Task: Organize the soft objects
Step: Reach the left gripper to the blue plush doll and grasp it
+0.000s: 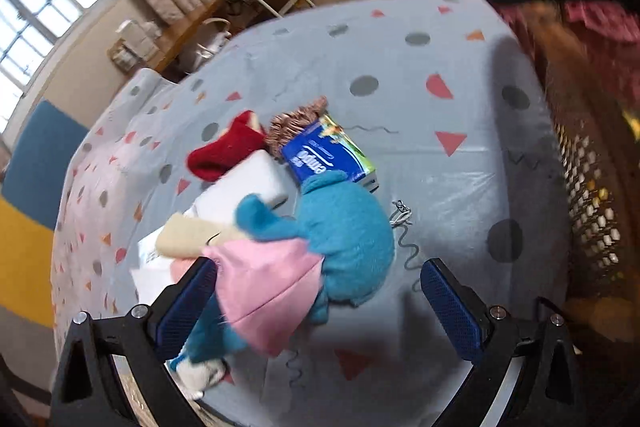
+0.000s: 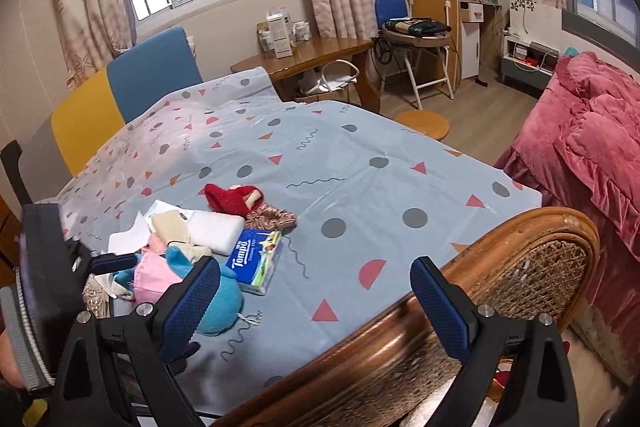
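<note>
Plush toy (image 1: pixel 344 239), blue body, pink skirt, lies lower centre of frame on the tablecloth (image 1: pixel 440 155). My left claw (image 1: pixel 316 307) is spread wide around it; right claw (image 2: pixel 316 307) also apart, empty.

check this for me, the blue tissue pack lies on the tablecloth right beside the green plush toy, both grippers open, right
Not quite: the plush toy is blue, not green, with a pink piece on it, as the left wrist view shows. The rest holds: the tissue pack lies beside it on the tablecloth, both grippers open.
</note>
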Tool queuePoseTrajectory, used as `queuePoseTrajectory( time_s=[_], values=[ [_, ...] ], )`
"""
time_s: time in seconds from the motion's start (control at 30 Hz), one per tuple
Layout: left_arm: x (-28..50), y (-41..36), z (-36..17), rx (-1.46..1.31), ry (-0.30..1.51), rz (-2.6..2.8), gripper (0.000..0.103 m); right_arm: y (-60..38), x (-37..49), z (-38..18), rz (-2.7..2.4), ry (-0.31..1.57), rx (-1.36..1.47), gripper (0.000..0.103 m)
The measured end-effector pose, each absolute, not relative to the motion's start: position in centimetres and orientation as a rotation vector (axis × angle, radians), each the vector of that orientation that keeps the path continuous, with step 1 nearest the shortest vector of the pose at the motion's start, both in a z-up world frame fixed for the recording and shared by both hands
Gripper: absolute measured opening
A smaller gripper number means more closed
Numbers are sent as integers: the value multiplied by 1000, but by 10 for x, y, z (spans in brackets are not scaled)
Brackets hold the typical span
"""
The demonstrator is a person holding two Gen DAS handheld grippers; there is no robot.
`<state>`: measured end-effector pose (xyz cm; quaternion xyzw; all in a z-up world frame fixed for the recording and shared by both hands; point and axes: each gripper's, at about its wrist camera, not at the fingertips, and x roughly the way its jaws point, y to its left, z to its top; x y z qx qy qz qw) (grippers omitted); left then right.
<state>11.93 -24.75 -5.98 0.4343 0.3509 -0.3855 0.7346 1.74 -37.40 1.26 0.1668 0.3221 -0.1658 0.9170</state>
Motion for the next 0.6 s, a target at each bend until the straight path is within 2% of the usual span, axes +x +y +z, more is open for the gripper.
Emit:
queuePoseTrajectory(
  time_s=[0.13, 0.2, 0.23, 0.3, 0.33, 0.37, 0.4, 0.43, 0.6],
  values=[
    [125, -264, -72, 998, 763, -832, 92, -380, 17, 11, -354, 666, 353, 98],
    [129, -266, -75, 976, 780, -839, 78, -383, 18, 8, -359, 675, 362, 98],
    [130, -265, -74, 952, 784, -847, 75, -384, 18, 6, -357, 679, 368, 98],
    [130, -258, -65, 881, 774, -861, 60, -385, 19, 5, -355, 685, 373, 98],
    [128, -254, -60, 850, 766, -867, 56, -385, 19, 4, -353, 686, 374, 98],
    [128, -244, -52, 788, 761, -873, 42, -385, 20, 4, -350, 685, 376, 98],
    [130, -236, -45, 733, 768, -874, 10, -385, 20, 4, -347, 685, 377, 98],
    [133, -228, -39, 680, 779, -868, 3, -386, 22, 4, -344, 686, 379, 98],
    [129, -182, -27, 455, 858, -892, 3, -386, 28, 3, -321, 695, 410, 98]
  ],
)
